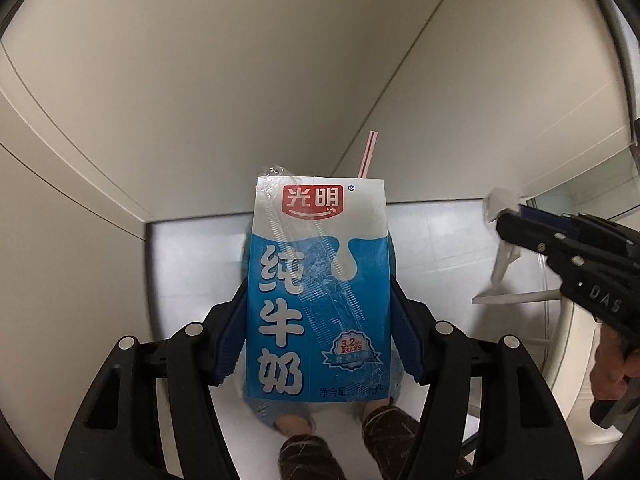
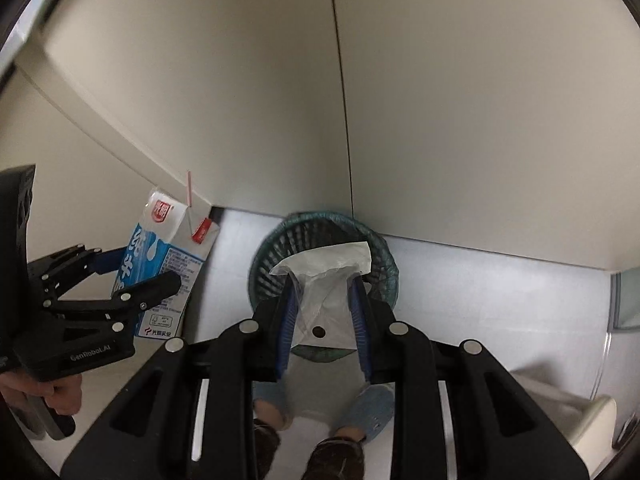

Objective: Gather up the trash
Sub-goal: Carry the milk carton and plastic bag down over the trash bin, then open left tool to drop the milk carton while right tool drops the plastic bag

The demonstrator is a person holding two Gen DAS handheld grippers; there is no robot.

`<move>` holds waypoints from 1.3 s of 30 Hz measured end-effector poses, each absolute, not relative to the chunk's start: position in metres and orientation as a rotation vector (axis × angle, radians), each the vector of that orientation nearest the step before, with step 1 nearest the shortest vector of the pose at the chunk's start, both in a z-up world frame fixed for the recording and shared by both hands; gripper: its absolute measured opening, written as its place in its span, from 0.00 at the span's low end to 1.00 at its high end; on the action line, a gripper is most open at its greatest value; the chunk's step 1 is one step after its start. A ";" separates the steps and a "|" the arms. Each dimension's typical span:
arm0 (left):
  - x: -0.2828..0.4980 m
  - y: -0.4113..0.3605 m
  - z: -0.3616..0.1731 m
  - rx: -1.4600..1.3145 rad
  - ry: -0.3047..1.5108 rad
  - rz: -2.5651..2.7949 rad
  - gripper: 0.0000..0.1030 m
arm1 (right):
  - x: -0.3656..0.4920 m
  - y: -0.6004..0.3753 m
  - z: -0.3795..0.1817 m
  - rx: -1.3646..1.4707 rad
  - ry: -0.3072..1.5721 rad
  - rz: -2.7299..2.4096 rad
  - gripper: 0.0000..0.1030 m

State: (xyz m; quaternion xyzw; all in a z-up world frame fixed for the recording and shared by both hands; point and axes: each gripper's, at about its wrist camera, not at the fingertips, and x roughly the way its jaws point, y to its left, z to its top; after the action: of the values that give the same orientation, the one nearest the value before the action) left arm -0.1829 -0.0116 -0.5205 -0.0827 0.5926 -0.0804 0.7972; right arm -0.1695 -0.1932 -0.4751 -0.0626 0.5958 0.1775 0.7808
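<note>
Between the left gripper's (image 1: 320,320) pads sits a milk carton (image 1: 318,288), the right gripper (image 2: 324,320) pinches a tissue (image 2: 326,280) above the mesh wastebasket (image 2: 384,276), so I judge releasing comes next.

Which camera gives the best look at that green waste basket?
The right wrist view: the mesh waste basket sits on the floor, straight behind the held tissue. In the left wrist view the milk carton blocks the middle and no basket shows.
</note>
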 end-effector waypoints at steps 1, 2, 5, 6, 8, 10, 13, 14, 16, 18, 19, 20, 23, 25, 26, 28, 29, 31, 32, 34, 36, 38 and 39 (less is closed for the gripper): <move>-0.183 -0.015 -0.534 -0.175 1.277 -0.174 0.60 | -0.171 -0.194 -0.491 -0.140 1.292 0.394 0.24; -0.182 -0.019 -0.548 -0.173 1.283 -0.177 0.60 | -0.172 -0.195 -0.504 -0.138 1.298 0.399 0.24; -0.179 -0.032 -0.594 -0.165 1.307 -0.186 0.60 | -0.172 -0.200 -0.545 -0.141 1.322 0.402 0.24; -0.177 -0.036 -0.605 -0.161 1.315 -0.187 0.60 | -0.173 -0.201 -0.558 -0.140 1.332 0.398 0.24; -0.174 -0.045 -0.631 -0.159 1.325 -0.194 0.60 | -0.175 -0.202 -0.577 -0.132 1.348 0.391 0.24; -0.174 -0.054 -0.656 -0.147 1.342 -0.200 0.60 | -0.177 -0.201 -0.592 -0.135 1.355 0.390 0.24; -0.169 -0.058 -0.686 -0.128 1.368 -0.193 0.60 | -0.180 -0.205 -0.608 -0.127 1.364 0.390 0.24; -0.168 -0.060 -0.694 -0.130 1.373 -0.191 0.60 | -0.176 -0.203 -0.611 -0.123 1.367 0.388 0.24; -0.161 -0.064 -0.705 -0.134 1.382 -0.190 0.60 | -0.172 -0.205 -0.622 -0.120 1.376 0.377 0.24; -0.156 -0.067 -0.713 -0.128 1.383 -0.193 0.60 | -0.171 -0.212 -0.631 -0.115 1.382 0.367 0.24; -0.155 -0.067 -0.715 -0.129 1.384 -0.194 0.60 | -0.169 -0.212 -0.635 -0.113 1.385 0.361 0.24; -0.153 -0.068 -0.716 -0.131 1.385 -0.197 0.60 | -0.169 -0.212 -0.639 -0.114 1.387 0.355 0.24; -0.150 -0.071 -0.716 -0.137 1.391 -0.210 0.61 | -0.167 -0.212 -0.643 -0.116 1.390 0.347 0.24; -0.148 -0.072 -0.717 -0.132 1.395 -0.212 0.63 | -0.163 -0.212 -0.647 -0.119 1.388 0.348 0.24; -0.147 -0.071 -0.716 -0.122 1.398 -0.214 0.65 | -0.162 -0.212 -0.648 -0.121 1.388 0.349 0.24; -0.149 -0.071 -0.709 -0.100 1.385 -0.226 0.69 | -0.159 -0.211 -0.646 -0.117 1.386 0.352 0.24; -0.150 -0.070 -0.706 -0.093 1.378 -0.224 0.74 | -0.158 -0.210 -0.645 -0.116 1.384 0.356 0.24; -0.152 -0.067 -0.702 -0.092 1.371 -0.217 0.77 | -0.156 -0.207 -0.645 -0.114 1.379 0.366 0.24; -0.153 -0.064 -0.699 -0.091 1.367 -0.214 0.78 | -0.155 -0.206 -0.644 -0.112 1.377 0.369 0.24; -0.156 -0.058 -0.694 -0.087 1.356 -0.207 0.83 | -0.154 -0.202 -0.645 -0.109 1.373 0.377 0.24; -0.159 -0.052 -0.687 -0.087 1.339 -0.197 0.88 | -0.153 -0.198 -0.646 -0.102 1.367 0.384 0.25; -0.163 -0.044 -0.679 -0.096 1.326 -0.189 0.93 | -0.151 -0.192 -0.648 -0.097 1.361 0.395 0.25; -0.164 -0.040 -0.675 -0.094 1.318 -0.179 0.94 | -0.151 -0.189 -0.648 -0.095 1.360 0.399 0.25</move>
State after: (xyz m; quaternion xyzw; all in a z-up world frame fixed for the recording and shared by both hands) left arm -0.1642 -0.0398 -0.6748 -0.0437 0.6114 -0.0829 0.7857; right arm -0.1508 -0.1894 -0.6484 -0.0436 0.6241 0.1833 0.7582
